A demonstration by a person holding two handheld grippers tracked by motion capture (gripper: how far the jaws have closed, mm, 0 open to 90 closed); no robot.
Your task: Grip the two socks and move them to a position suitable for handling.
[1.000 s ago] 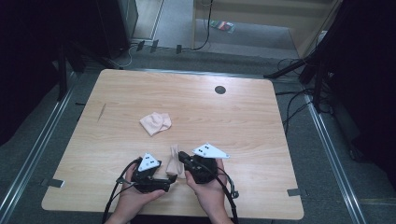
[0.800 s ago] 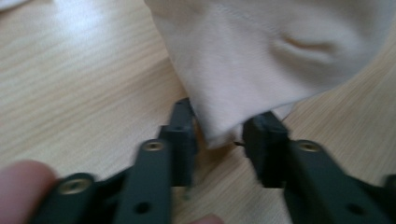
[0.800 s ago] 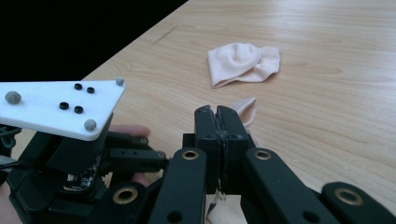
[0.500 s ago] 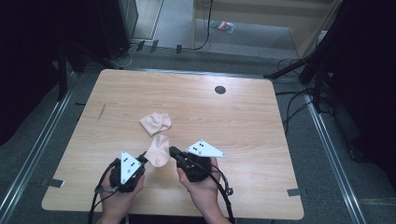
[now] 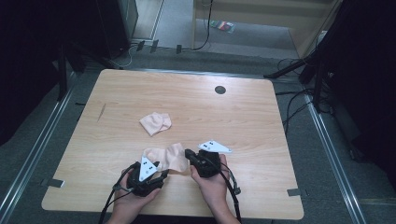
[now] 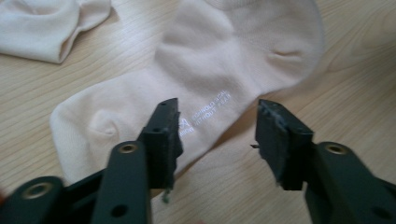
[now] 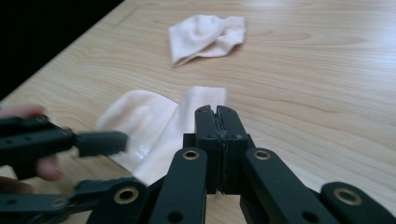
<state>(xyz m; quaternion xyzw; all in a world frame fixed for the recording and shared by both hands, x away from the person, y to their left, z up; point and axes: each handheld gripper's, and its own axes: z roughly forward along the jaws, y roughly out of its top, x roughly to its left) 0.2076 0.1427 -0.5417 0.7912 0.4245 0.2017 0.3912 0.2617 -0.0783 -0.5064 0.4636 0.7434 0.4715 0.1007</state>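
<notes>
A pale peach sock (image 5: 164, 157) lies flat near the table's front edge, between my two grippers. In the left gripper view the sock (image 6: 224, 60) shows small white print. My left gripper (image 6: 219, 135) is open just above the sock's near edge and holds nothing. It is also in the high view (image 5: 162, 176), at the sock's lower left. My right gripper (image 7: 219, 116) is shut, pads pressed together, its tip over the sock's (image 7: 140, 116) right edge; I see no cloth between the jaws. In the high view, my right gripper (image 5: 188, 153) touches the sock's right side.
A second sock of the same colour lies crumpled (image 5: 155, 123) farther back, toward the middle of the wooden table (image 5: 243, 126). It also appears in the gripper views (image 6: 42, 28) (image 7: 205, 35). A round black grommet (image 5: 220, 89) sits near the far edge. Cables trail from both grippers.
The sock, bunched up between the grippers half a second ago, now lies spread flat. My left gripper has moved back in toward it, and my right gripper has stayed about where it was.
</notes>
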